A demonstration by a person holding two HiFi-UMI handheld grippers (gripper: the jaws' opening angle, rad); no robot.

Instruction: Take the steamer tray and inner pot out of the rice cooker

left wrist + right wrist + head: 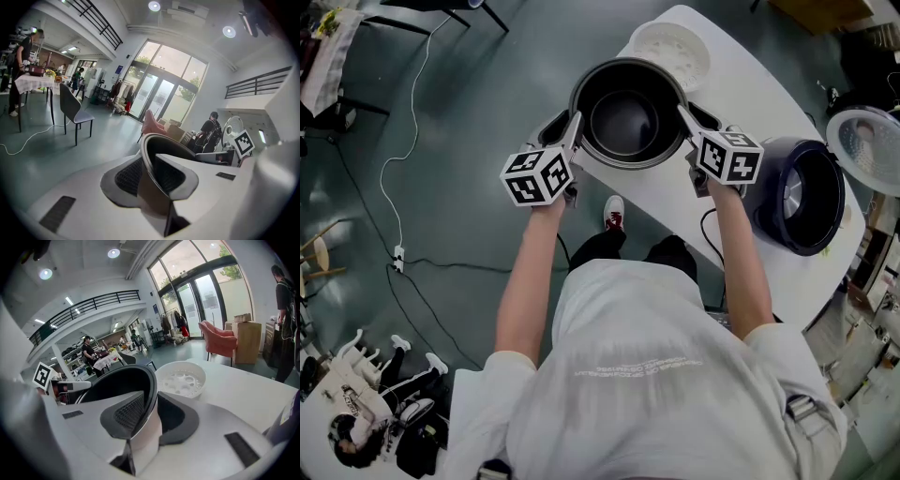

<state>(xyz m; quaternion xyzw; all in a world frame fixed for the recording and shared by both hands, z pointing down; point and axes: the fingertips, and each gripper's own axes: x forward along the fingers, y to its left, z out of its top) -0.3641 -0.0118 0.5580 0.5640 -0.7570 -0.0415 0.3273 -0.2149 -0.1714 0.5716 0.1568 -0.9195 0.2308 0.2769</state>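
The dark inner pot (628, 117) hangs in the air over the near edge of the white table (750, 89), empty inside. My left gripper (574, 129) is shut on the pot's left rim and my right gripper (686, 118) is shut on its right rim. In the left gripper view the pot's rim (152, 140) runs between the pads of the left gripper (149, 176). The right gripper view shows the pot's wall (140, 437) clamped in the right gripper (150, 416). The white steamer tray (672, 52) (181, 378) lies on the table beyond the pot. The dark blue rice cooker (802, 192) stands at the right.
The cooker's lid (867, 136) stands open at the far right. A white cable (398, 169) trails over the floor at the left. A chair (72, 110) and several people stand in the room behind.
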